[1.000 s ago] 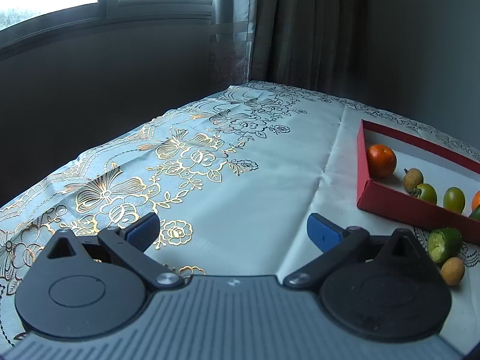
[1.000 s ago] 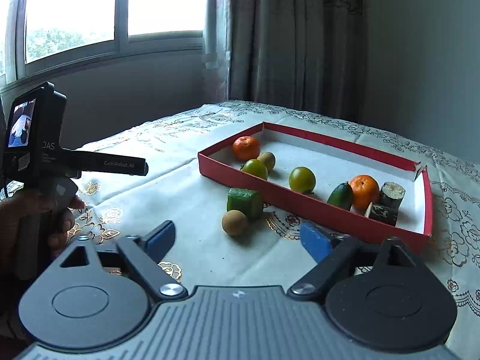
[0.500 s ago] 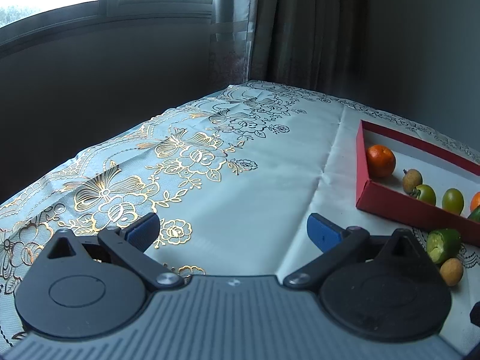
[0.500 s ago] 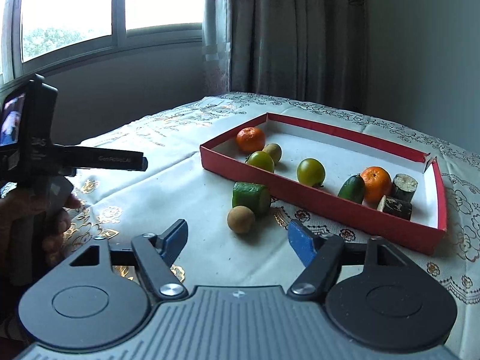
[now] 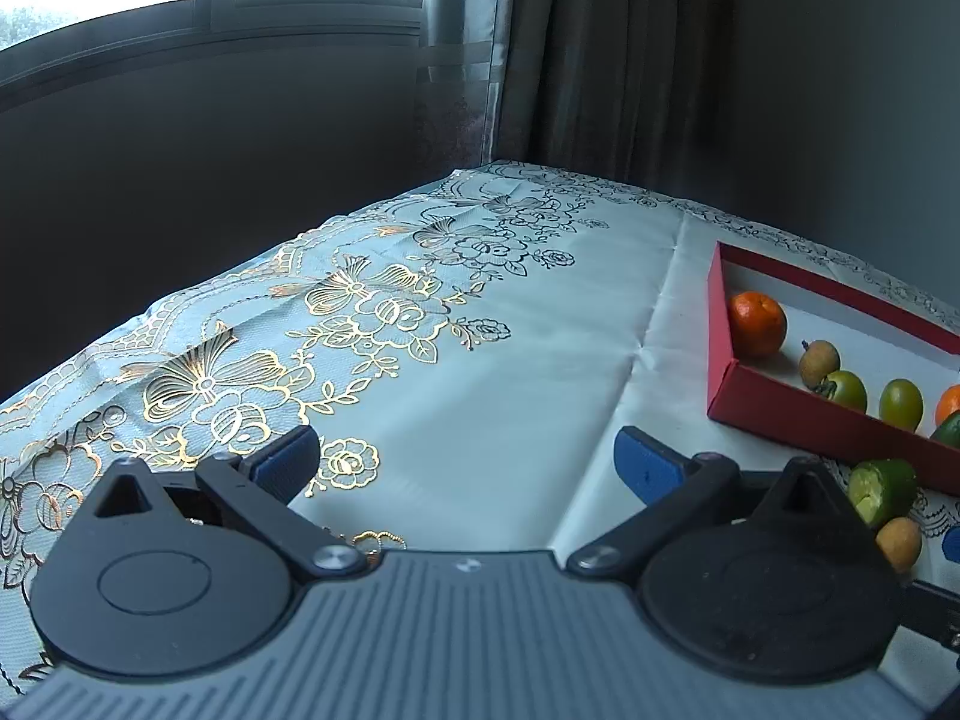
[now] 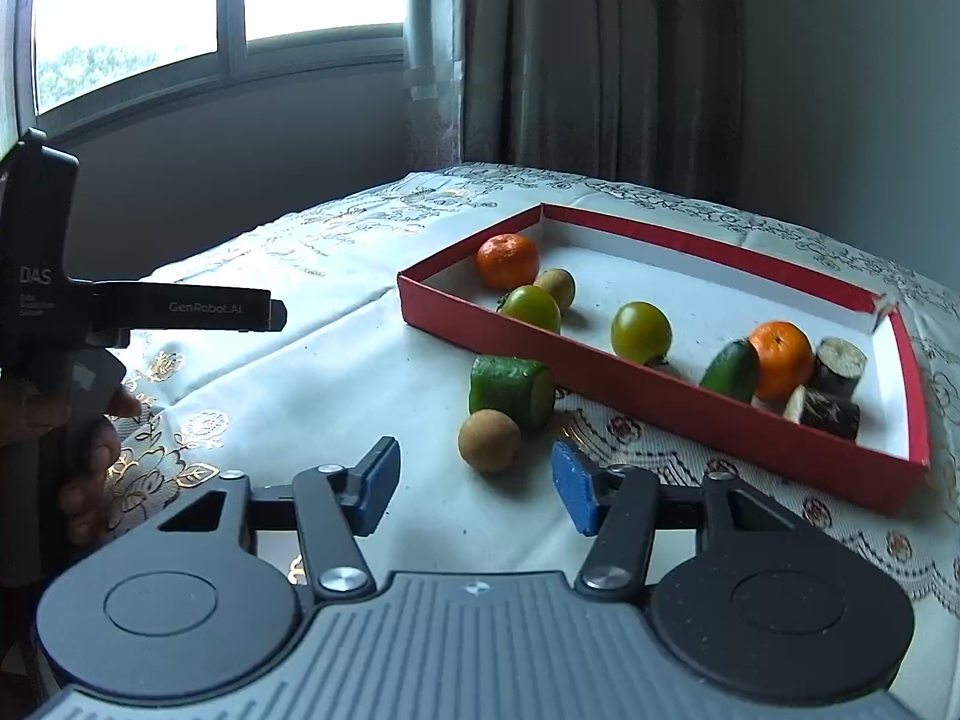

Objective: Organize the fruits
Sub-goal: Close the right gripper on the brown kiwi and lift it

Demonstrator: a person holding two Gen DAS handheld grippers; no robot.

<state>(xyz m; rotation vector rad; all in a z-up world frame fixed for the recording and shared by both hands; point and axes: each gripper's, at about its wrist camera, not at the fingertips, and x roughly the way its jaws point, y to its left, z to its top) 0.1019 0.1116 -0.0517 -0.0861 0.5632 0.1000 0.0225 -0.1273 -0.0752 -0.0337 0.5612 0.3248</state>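
A red tray (image 6: 660, 399) on the flowered tablecloth holds oranges (image 6: 507, 260), green tomatoes (image 6: 640, 332), a small brown fruit, a green piece and dark chunks. Outside its front wall lie a green cucumber piece (image 6: 510, 390) and a round brown fruit (image 6: 489, 440). My right gripper (image 6: 477, 483) is open and empty, with the brown fruit just ahead between the fingertips. My left gripper (image 5: 465, 459) is open and empty over bare cloth, left of the tray (image 5: 780, 414); the cucumber piece (image 5: 882, 489) and brown fruit (image 5: 898, 543) show at its right.
The left hand-held gripper (image 6: 150, 312) and the hand holding it show at the left of the right wrist view. A window and curtain stand behind the table. The table's far edge (image 5: 300, 234) drops off toward the dark wall.
My right gripper moved forward toward the brown fruit and cucumber piece, and its fingers narrowed somewhat. My left gripper barely moved.
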